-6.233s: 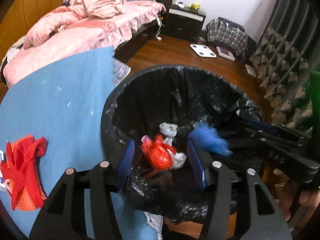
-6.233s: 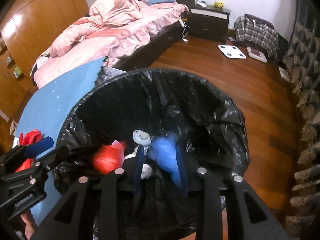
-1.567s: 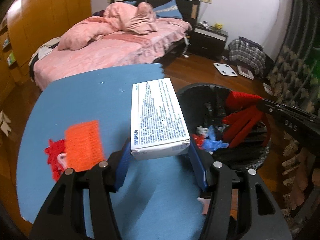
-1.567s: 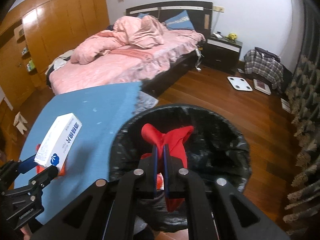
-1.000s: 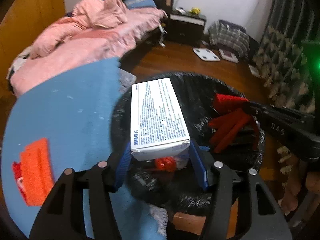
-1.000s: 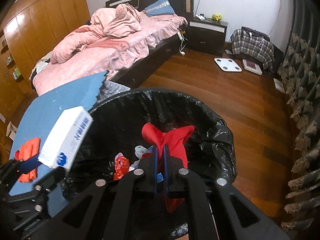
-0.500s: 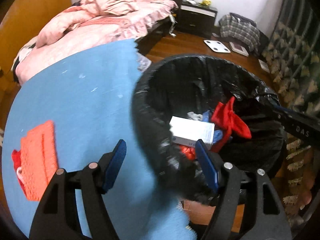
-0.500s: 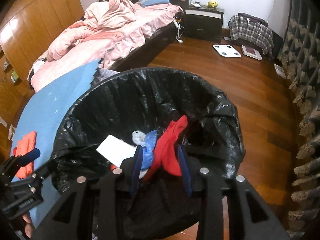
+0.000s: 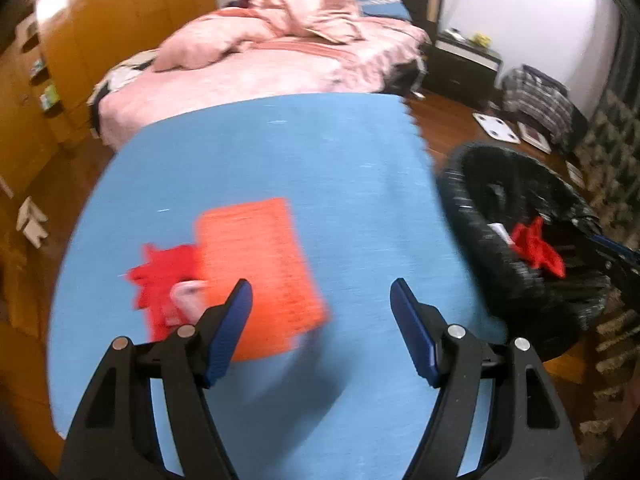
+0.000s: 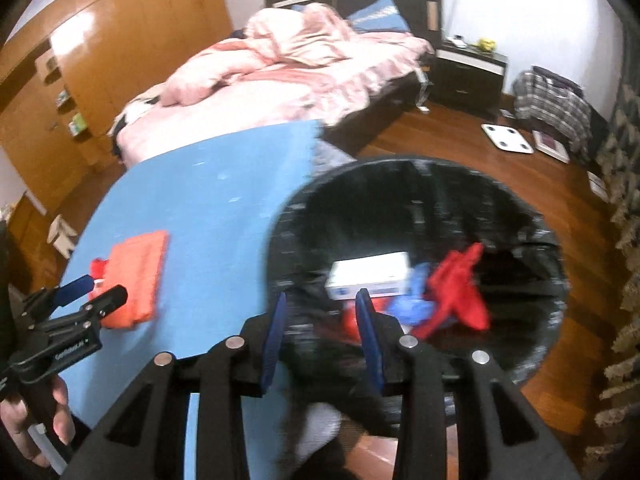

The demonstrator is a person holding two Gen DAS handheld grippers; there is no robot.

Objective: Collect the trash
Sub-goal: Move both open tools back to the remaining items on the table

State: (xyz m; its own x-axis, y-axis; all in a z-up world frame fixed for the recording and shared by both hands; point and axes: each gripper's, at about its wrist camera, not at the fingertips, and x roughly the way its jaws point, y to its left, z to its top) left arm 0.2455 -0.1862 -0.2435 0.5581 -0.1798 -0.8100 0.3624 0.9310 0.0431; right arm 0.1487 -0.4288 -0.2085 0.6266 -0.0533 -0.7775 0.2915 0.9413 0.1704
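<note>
2 pieces of rubbish are left on the blue-covered desk [image 9: 280, 152]: a flat orange knitted cloth [image 9: 260, 272] and, touching its left edge, a crumpled red scrap [image 9: 160, 276] with something small and pale on it that is too blurred to name. Beside the desk's right edge stands the round bin lined with a black plastic bag [image 10: 540, 344], which already holds a white rectangular carton [image 10: 370, 274], a red rag [image 10: 460, 288] and some blue plastic [image 10: 412, 300]. I judge the step in hand to be the reach for the next pickup. Held over the desk, the left gripper [image 9: 320, 316] has its blue-padded fingers [image 9: 234, 328] spread wide and empty, with the orange cloth just ahead, toward the left pad. At the near rim of the bin, the right gripper [image 10: 320, 328] has its fingers parted and carries nothing. Next, the left gripper probably needs to shift left and down, straddle an edge of the cloth and pinch it, as flat fabric gives little to grip.
</note>
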